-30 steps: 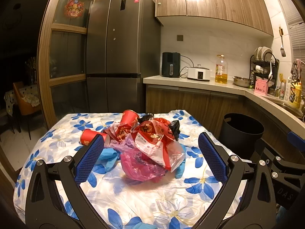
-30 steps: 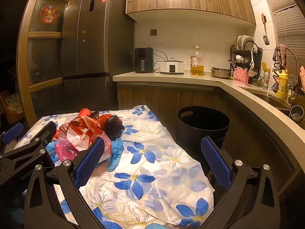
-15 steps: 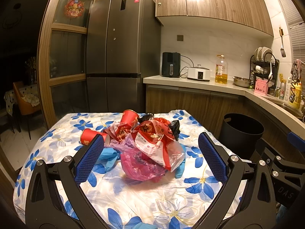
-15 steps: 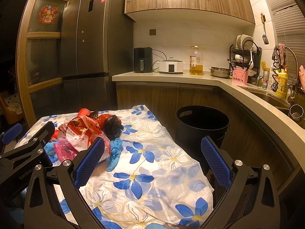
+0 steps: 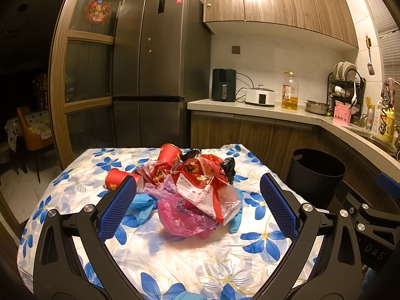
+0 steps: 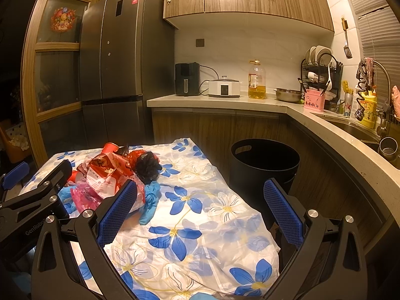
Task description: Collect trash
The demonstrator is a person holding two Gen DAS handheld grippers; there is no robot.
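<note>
Little has changed over the last second: our left view is the same as before, and our right view has only drifted a touch, so we judge the collecting has not yet begun. The table (image 5: 75,175), under its flowered cloth, carries all the trash in one heap (image 5: 197,190) near the middle, and the black bin (image 6: 265,162) stands on the floor just beside the table's right edge, apparently empty, though we cannot see its bottom. Our left gripper (image 5: 198,205) hangs wide open before the heap, holding nothing, and our right gripper (image 6: 200,207) is equally wide open and empty, aimed past the heap toward the bin. The left view shows two red cups (image 5: 120,181) and a pink bag (image 5: 185,215) that the right view largely hides. The right view shows the crumpled black bag (image 6: 147,166) and a blue glove (image 6: 150,200) more plainly, and the bin's handle slot.
</note>
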